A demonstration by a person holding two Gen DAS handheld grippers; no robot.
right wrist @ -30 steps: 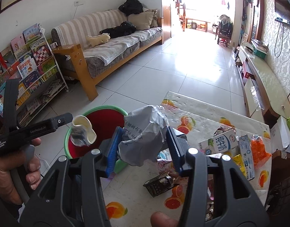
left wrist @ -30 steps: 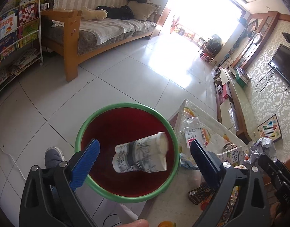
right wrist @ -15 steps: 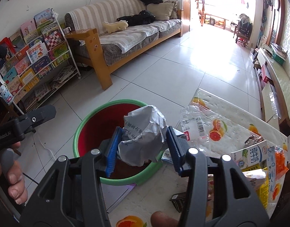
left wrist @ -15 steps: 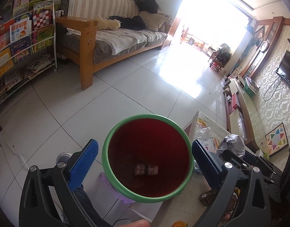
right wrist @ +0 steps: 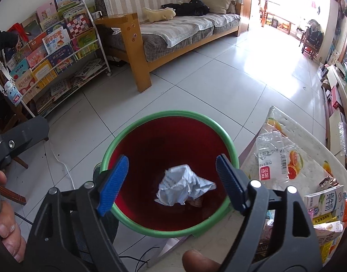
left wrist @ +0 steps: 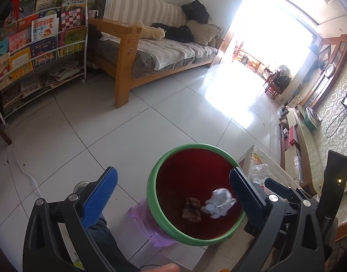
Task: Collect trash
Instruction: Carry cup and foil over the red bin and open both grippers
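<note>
A red bin with a green rim [left wrist: 155,195] [right wrist: 227,142] stands on the floor beside the table. A crumpled white paper ball [right wrist: 184,185] [left wrist: 218,201] is inside it, over a crushed paper cup [left wrist: 192,210] on the bottom. My right gripper [right wrist: 172,183] is open and empty, right above the bin mouth. My left gripper [left wrist: 173,195] is open and empty, held over the bin's left side. On the table lie a flattened clear plastic bottle [right wrist: 273,161], a milk carton [right wrist: 325,201] and several wrappers.
The table with a fruit-print cloth [right wrist: 309,140] is right of the bin. A wooden sofa [right wrist: 173,29] and a book rack [right wrist: 51,52] stand across the tiled floor. A purple stool [left wrist: 146,219] sits under the bin. A white cable [left wrist: 28,174] runs along the floor.
My right gripper has moved over the bin, opened and let go of the paper ball, which now is in the bin. The cup dropped earlier from my left gripper lies at the bottom.
</note>
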